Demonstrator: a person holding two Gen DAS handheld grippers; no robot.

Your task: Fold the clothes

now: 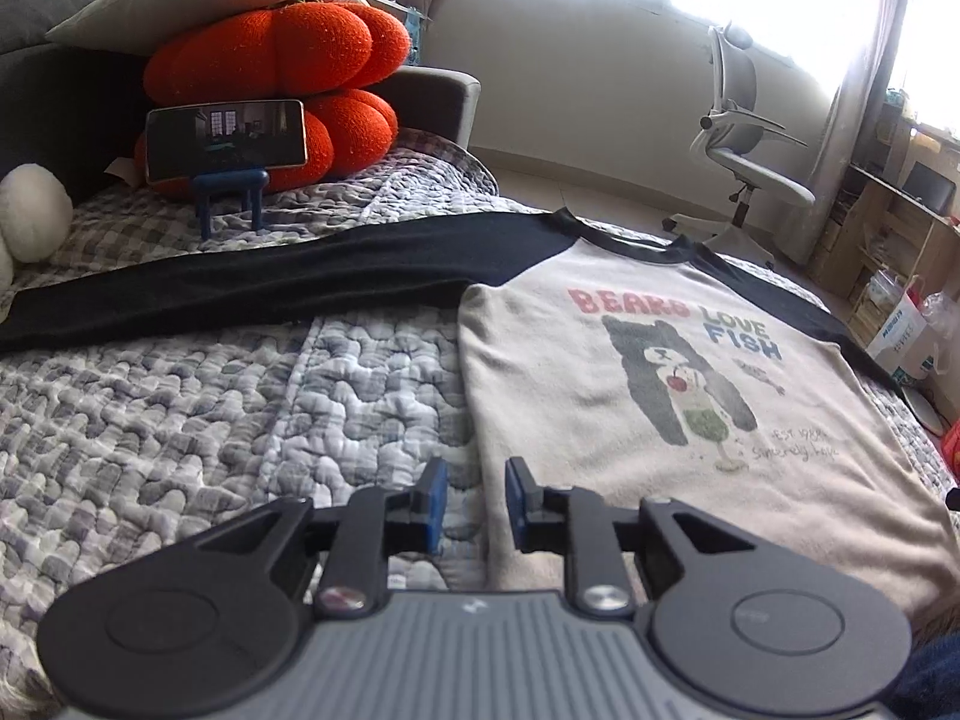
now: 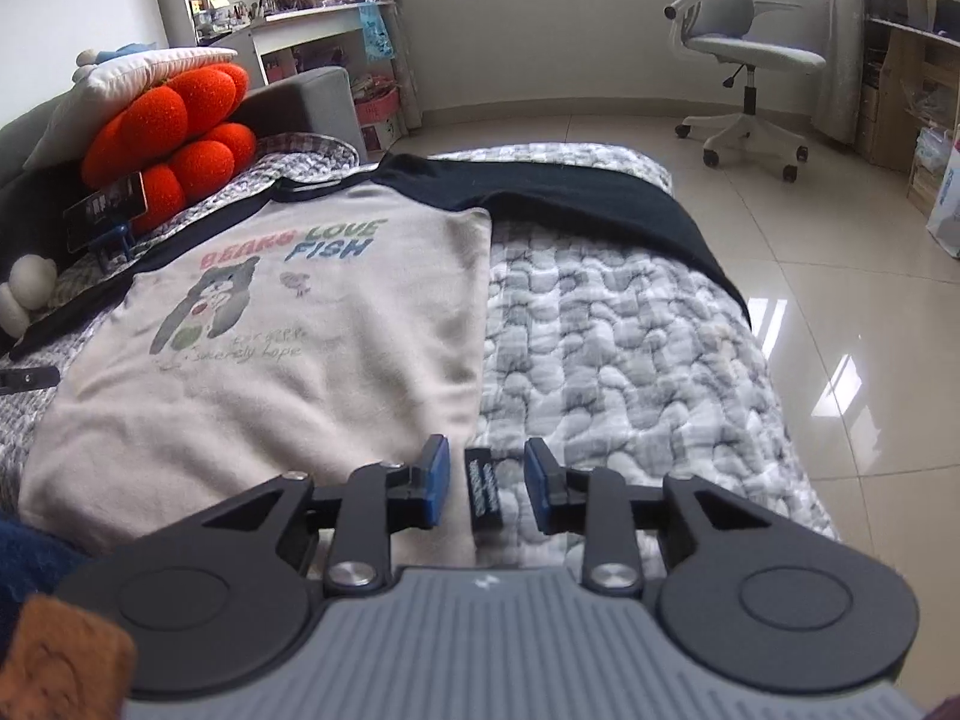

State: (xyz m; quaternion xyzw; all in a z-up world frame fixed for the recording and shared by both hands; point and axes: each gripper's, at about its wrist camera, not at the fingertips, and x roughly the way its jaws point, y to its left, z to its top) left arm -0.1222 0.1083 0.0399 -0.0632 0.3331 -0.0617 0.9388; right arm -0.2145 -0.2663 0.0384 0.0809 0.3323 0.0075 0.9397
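A cream shirt (image 1: 630, 372) with 2 black sleeves lies flat, print side up, on the grey quilted bedspread (image 1: 210, 390); its chest print shows a bear and the words "BEARS LOVE FISH". 1 black sleeve (image 1: 252, 282) stretches straight out across the quilt toward the headboard side, and the other sleeve (image 2: 600, 204) spreads toward the bed's edge near the tiled floor (image 2: 840, 300).

The left gripper (image 1: 475, 495) hovers at the shirt's side hem, jaws parted, nothing between the blue pads. The right gripper (image 2: 486, 489) sits at the opposite side hem, also released; a small black label (image 2: 483, 489) appears in the gap (possibly a tag of the shirt, hard to tell), not pinched.

An orange cushion (image 1: 276, 54) props a phone (image 1: 225, 138) on a blue stand.
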